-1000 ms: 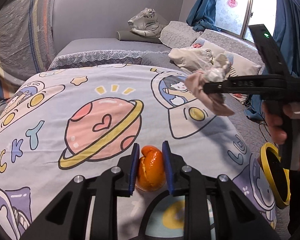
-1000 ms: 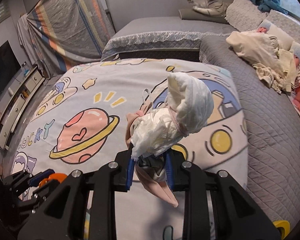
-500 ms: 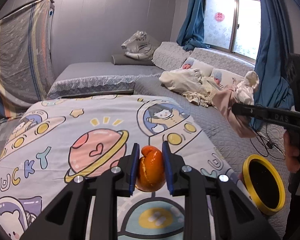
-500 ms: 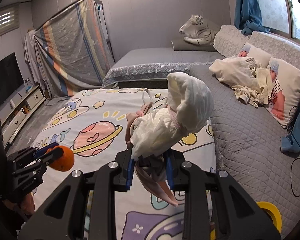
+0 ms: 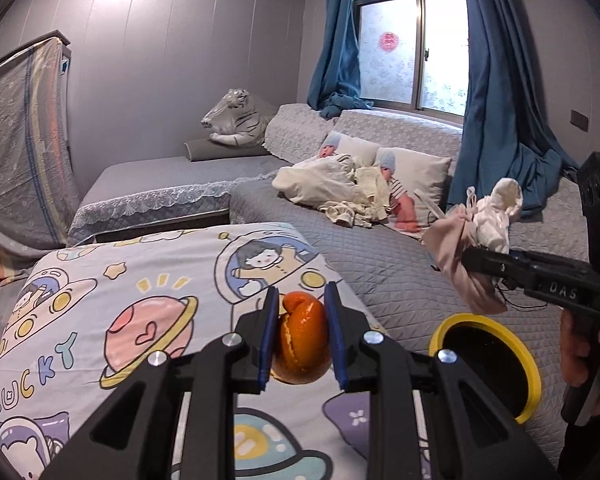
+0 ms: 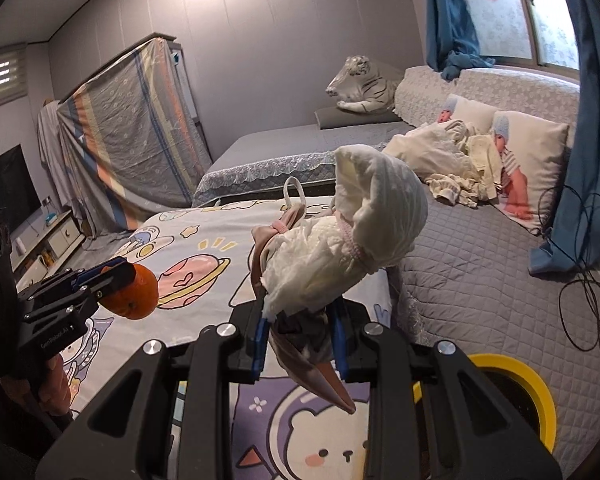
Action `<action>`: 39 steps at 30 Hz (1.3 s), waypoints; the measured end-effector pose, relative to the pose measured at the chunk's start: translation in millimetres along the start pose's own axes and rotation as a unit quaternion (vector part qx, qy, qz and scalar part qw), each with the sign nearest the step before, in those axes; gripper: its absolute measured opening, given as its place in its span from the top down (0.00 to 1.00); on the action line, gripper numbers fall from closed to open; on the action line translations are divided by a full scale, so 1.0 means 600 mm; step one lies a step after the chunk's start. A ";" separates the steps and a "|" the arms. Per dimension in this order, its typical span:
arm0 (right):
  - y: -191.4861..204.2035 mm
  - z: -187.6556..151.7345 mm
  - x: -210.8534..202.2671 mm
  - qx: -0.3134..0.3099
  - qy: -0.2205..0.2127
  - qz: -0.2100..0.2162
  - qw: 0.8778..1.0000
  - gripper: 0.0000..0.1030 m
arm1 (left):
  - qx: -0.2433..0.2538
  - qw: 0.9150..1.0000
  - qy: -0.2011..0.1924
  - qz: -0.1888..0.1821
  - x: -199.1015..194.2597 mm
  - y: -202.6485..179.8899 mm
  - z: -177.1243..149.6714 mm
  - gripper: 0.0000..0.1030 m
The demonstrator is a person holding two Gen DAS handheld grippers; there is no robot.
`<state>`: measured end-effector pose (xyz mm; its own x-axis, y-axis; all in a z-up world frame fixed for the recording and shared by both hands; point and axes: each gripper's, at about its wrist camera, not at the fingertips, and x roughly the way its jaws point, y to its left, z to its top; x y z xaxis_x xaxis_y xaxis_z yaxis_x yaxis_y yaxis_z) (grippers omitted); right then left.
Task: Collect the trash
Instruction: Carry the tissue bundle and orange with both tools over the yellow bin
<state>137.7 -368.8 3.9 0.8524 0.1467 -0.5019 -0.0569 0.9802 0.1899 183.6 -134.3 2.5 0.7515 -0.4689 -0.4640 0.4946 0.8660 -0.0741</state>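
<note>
Orange peel (image 5: 300, 338): curled up, pinched between the blue pads of the left gripper (image 5: 301, 334), up in the air over the cartoon blanket (image 5: 148, 280).
Left gripper: nearly shut, squeezing the peel from both sides; in the right wrist view it pokes in from the left edge with the peel at its tip.
Tissue wad (image 6: 352, 240): white crumpled paper bundled with a pinkish mask (image 6: 316, 376) whose ear loop sticks up, all clamped in the right gripper (image 6: 300, 344).
Right gripper: closed down tight on that bundle, mask tail dangling below the pads; a hand (image 5: 584, 348) grips its handle.
Bin (image 6: 536, 392): yellow rim, dark inside, standing low by the blanket's corner, just beside the right gripper.
Background: grey quilted sofa (image 5: 380, 264), stuffed tiger (image 5: 236, 118), blue curtains (image 5: 500, 100).
</note>
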 end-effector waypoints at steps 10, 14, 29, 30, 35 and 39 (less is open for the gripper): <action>-0.071 -0.037 -0.069 0.040 -0.028 -0.033 0.998 0.76 | 0.035 0.999 -0.010 -0.039 0.000 -0.084 0.013 0.79; -0.103 -0.056 -0.086 0.061 -0.030 -0.049 0.997 0.76 | 0.047 0.997 -0.010 -0.053 0.004 -0.115 0.017 0.79; -0.209 -0.130 -0.133 0.138 -0.034 -0.093 0.985 0.76 | 0.088 0.991 -0.001 -0.104 0.030 -0.225 0.019 0.79; -0.216 -0.136 -0.135 0.145 -0.033 -0.094 0.984 0.76 | 0.090 0.990 -0.001 -0.105 0.033 -0.231 0.018 0.79; -0.246 -0.166 -0.138 0.170 -0.029 -0.105 0.979 0.76 | 0.097 0.989 0.005 -0.114 0.047 -0.259 0.015 0.79; -0.260 -0.181 -0.141 0.179 -0.026 -0.119 0.976 0.76 | 0.108 0.987 0.010 -0.122 0.058 -0.283 0.010 0.79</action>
<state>18.1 -519.5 -75.2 0.8449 -0.0952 -0.5264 0.3232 0.8750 0.3604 128.4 -299.0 4.2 0.5910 -0.6530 -0.4736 0.7423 0.6701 0.0023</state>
